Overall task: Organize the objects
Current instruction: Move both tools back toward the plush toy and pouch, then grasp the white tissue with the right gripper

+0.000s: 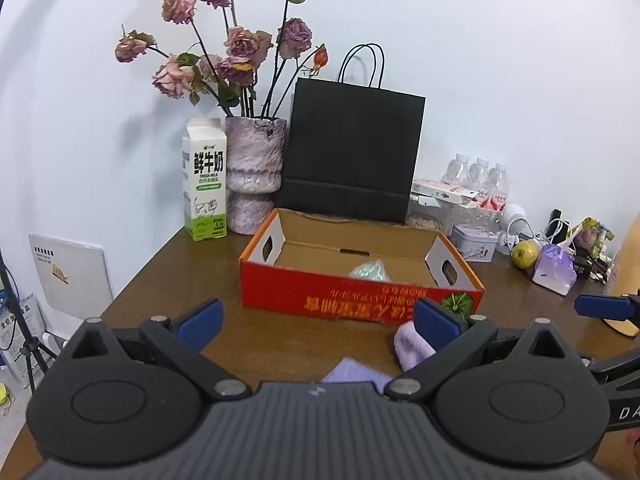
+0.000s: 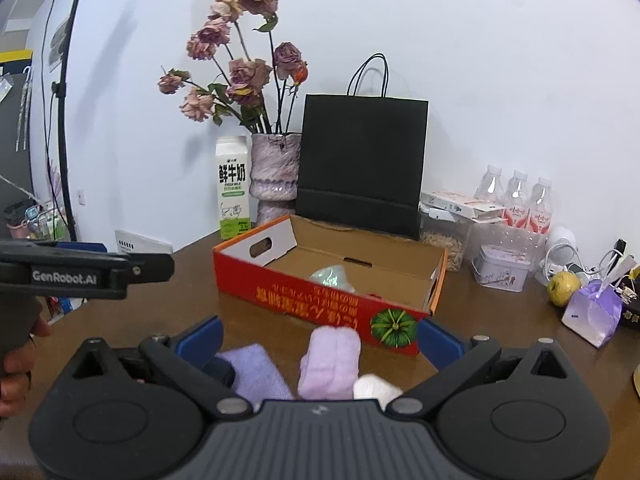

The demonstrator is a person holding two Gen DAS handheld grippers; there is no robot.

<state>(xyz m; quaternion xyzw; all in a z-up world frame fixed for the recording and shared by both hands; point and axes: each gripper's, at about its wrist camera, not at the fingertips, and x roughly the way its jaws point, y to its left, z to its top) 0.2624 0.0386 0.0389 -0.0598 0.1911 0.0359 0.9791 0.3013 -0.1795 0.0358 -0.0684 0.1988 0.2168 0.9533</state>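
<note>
Now both your left claw and right claw gape empty above rolled socks beside the red box on the surface.

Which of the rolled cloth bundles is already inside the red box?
The pale green bundle lies inside the red box. The purple, pink and white ones lie on the table before it.

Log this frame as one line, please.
phase: pre-grasp | left gripper: open, empty | right gripper: open, over pink towel | box: one green item inside | purple towel, white towel: on table
</note>
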